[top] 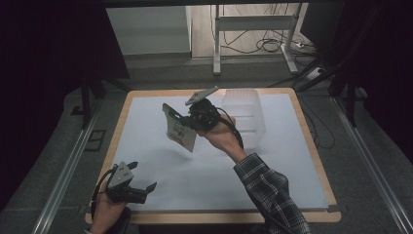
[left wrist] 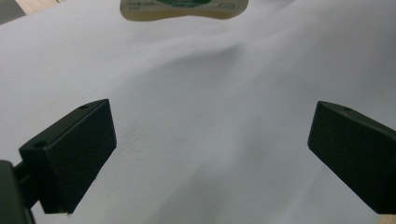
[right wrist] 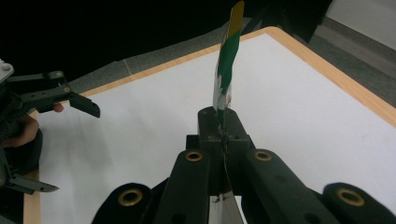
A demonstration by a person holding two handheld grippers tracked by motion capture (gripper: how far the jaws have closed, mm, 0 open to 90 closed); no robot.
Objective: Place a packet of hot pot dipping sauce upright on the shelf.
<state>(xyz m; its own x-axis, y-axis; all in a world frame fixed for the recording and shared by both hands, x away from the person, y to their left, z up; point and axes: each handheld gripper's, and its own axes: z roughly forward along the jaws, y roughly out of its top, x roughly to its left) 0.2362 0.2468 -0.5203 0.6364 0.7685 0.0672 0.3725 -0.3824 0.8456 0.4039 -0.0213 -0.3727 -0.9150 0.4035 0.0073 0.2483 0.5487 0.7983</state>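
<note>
A flat packet (top: 179,128), pale with a green and yellow print, hangs in the air over the middle of the white table mat (top: 160,165). My right gripper (top: 186,119) is shut on its edge. In the right gripper view the packet (right wrist: 227,70) stands edge-on, pinched between the closed jaws of my right gripper (right wrist: 220,122). My left gripper (top: 145,178) rests near the table's front left corner, jaws wide apart and nothing between them. In the left gripper view the packet's lower edge (left wrist: 183,9) shows at the top, far beyond the left gripper (left wrist: 210,140).
A clear plastic bin (top: 245,117) stands on the mat at the back right, just behind the right hand. The mat lies on a wooden-edged table (top: 302,117). Beyond the table are a desk frame and cables on the floor (top: 270,44).
</note>
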